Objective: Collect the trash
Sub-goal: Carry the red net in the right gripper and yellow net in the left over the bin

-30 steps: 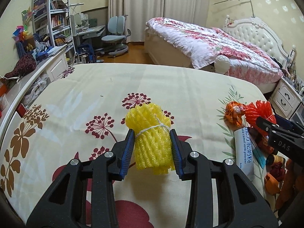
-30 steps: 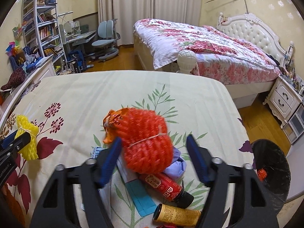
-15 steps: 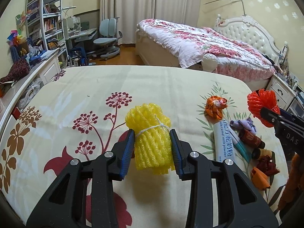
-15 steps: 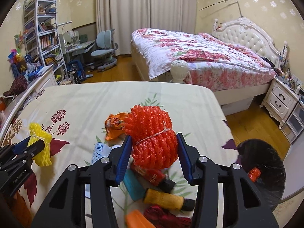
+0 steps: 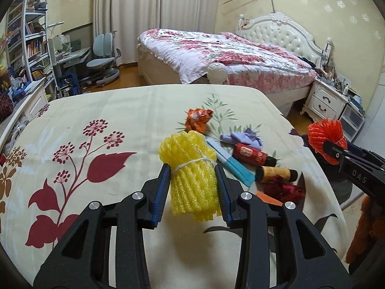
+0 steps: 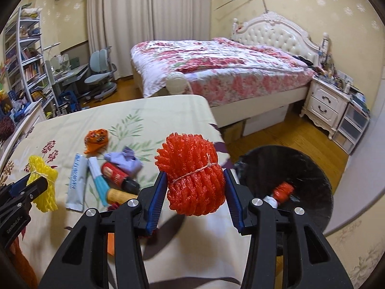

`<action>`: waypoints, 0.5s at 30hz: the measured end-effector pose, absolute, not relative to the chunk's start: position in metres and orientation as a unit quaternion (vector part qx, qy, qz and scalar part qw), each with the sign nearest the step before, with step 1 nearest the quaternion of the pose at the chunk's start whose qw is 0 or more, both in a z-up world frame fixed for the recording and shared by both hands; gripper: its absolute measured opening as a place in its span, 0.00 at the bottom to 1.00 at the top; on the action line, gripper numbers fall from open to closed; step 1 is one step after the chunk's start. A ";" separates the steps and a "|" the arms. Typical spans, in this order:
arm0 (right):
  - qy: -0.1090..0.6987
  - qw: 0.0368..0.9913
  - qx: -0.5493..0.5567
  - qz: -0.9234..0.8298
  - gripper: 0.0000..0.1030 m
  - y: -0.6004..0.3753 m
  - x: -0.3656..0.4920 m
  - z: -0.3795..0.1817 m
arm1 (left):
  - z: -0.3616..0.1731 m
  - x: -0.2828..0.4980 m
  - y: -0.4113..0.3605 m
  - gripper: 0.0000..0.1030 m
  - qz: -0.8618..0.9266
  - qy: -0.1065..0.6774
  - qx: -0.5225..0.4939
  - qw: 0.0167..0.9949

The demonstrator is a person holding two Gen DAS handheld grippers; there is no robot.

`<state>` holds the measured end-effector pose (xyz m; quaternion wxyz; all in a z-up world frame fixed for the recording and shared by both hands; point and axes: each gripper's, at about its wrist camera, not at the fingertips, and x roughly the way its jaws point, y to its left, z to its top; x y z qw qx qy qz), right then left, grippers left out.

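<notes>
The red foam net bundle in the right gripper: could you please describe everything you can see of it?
The red foam net bundle is a rounded wad of ribbed, mesh-like foam netting, bright orange-red, tied around its middle with thin pale string knotted on its right. It looks soft and springy. The right gripper holds it off the bedspread, one blue pad on each side pressing its lower half, while its spiky top sticks out beyond the fingers. It hangs near the bed's edge, with the black trash bin just to its right.
</notes>
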<state>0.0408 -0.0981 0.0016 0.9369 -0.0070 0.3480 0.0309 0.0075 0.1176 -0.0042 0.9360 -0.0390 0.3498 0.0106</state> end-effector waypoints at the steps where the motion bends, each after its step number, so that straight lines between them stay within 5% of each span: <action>1: 0.348 0.937 -0.005 0.025 0.46 -0.104 0.039 0.001 | -0.003 0.007 0.109 0.35 0.002 0.349 -0.036 0.936; 15: 0.335 0.940 0.021 -0.057 0.46 -0.178 0.031 -0.004 | 0.002 0.029 0.004 0.35 -0.095 0.342 -0.002 0.935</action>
